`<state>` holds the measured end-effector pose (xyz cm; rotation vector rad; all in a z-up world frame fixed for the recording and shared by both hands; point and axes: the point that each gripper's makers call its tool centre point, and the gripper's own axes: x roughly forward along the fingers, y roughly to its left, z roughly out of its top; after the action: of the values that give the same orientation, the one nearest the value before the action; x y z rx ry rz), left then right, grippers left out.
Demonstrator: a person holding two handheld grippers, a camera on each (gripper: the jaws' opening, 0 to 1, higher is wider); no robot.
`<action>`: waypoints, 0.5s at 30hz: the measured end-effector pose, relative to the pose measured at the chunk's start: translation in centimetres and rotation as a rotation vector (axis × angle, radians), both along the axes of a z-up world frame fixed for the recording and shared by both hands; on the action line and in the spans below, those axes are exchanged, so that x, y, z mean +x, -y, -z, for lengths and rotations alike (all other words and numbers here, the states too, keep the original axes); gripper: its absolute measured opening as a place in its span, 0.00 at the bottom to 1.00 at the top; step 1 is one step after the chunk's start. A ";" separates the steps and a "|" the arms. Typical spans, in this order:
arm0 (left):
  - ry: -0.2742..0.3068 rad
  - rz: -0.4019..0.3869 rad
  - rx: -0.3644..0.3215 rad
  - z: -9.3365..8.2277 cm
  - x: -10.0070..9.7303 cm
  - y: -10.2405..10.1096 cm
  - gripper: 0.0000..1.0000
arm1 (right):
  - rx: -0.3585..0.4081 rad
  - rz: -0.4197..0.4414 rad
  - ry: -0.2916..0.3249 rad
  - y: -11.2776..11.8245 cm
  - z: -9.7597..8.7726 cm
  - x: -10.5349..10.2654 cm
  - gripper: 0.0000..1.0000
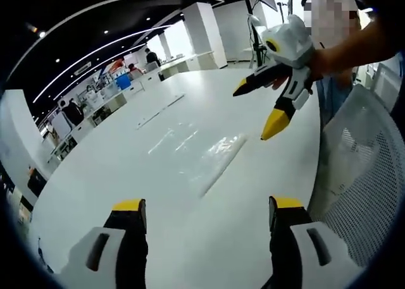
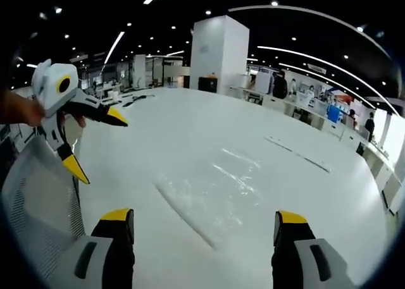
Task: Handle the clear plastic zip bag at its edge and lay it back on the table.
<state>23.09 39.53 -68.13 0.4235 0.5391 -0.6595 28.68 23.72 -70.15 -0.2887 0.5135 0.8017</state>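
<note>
The clear plastic zip bag is lying flat on the white tabletop, ahead of both spread hand-held grippers, left and right; a mesh chair is standing beside them.

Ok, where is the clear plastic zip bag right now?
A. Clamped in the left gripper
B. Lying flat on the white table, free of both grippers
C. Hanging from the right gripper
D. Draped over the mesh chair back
B: the clear plastic zip bag lies flat on the white table, with the left gripper and right gripper both open, apart from it.
</note>
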 end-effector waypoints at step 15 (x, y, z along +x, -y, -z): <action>-0.048 -0.127 -0.116 0.7 -0.4 -2.3 0.96 | 0.059 0.045 0.021 0.5 -1.8 -2.0 1.00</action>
<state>22.71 41.81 -68.86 0.2624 0.5650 -0.5762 26.66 23.24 -68.34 -0.2301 0.4740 0.7679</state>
